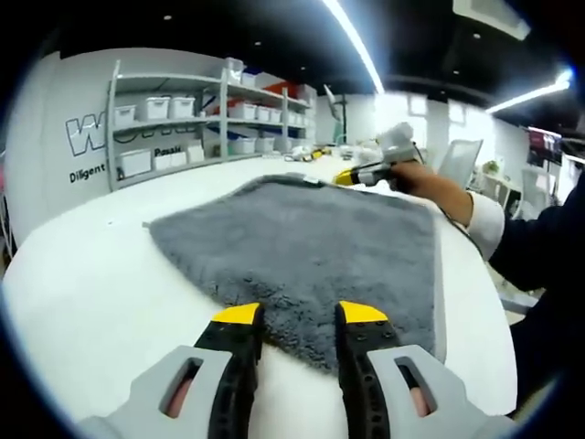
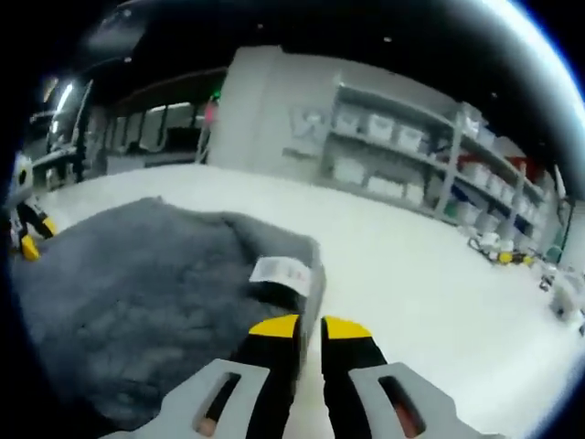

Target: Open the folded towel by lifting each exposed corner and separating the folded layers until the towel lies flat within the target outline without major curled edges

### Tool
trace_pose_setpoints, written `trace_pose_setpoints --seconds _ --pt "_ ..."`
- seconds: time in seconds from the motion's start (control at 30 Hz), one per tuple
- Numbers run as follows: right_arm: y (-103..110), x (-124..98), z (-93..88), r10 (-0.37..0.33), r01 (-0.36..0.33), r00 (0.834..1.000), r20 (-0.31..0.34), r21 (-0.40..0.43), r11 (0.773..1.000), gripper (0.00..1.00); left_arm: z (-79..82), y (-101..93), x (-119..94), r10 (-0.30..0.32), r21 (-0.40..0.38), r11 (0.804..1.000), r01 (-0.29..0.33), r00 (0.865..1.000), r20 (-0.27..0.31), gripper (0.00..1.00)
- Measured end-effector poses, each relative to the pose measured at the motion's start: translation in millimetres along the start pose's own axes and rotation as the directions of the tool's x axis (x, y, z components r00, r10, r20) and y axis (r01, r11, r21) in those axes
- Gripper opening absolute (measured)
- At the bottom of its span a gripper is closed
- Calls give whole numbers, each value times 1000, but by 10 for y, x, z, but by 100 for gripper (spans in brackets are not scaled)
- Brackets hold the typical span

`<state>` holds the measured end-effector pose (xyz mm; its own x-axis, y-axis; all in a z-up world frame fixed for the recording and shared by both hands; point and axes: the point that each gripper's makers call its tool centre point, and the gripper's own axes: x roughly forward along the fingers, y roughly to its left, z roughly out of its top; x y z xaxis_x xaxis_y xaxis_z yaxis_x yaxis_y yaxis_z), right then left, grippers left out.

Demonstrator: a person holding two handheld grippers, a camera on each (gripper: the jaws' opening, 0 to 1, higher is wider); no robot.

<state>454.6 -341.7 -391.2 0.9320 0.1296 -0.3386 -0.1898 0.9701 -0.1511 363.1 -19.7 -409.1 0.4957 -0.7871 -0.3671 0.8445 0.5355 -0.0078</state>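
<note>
Left gripper [image 1: 300,320] is hovering unclenched over the grey towel [image 1: 302,242]. Right gripper [image 2: 309,331] is pinching the towel's corner by its label [image 2: 280,271], on the white table [image 1: 101,283].

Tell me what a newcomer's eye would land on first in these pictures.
The grey towel spread on the white table dominates both views. In the left gripper view, the left tool hangs open over its near corner, while the right tool reaches its far edge. In the right gripper view, a white label shows where a corner is folded over, just ahead of the yellow tips.
</note>
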Motion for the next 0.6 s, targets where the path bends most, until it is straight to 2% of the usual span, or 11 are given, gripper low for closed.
trace_pose_setpoints --seconds 0.07,0.13,0.23,0.3,0.47,0.6 --pt "82 -76 51 30 -33 999 43 63 997 5 -4 20 0 -13 -26 1000 13 1000 8 31" --pt "180 -139 53 80 -85 995 55 101 991 6 -1 24 -3 -14 -36 999 15 1000 11 31" --pt "147 -155 14 83 -88 996 45 124 988 9 -3 15 -2 -7 -15 1000 8 1000 18 31" --pt "199 -270 -42 67 -74 997 45 173 982 11 -1 24 -5 -5 -16 1000 5 1000 22 32" --pt "144 -388 14 30 -38 998 48 161 986 13 3 28 -12 -8 -31 999 9 1000 26 33" --pt "158 -322 -109 60 -60 998 4 159 985 14 2 65 -14 -7 -28 1000 8 1000 29 34"
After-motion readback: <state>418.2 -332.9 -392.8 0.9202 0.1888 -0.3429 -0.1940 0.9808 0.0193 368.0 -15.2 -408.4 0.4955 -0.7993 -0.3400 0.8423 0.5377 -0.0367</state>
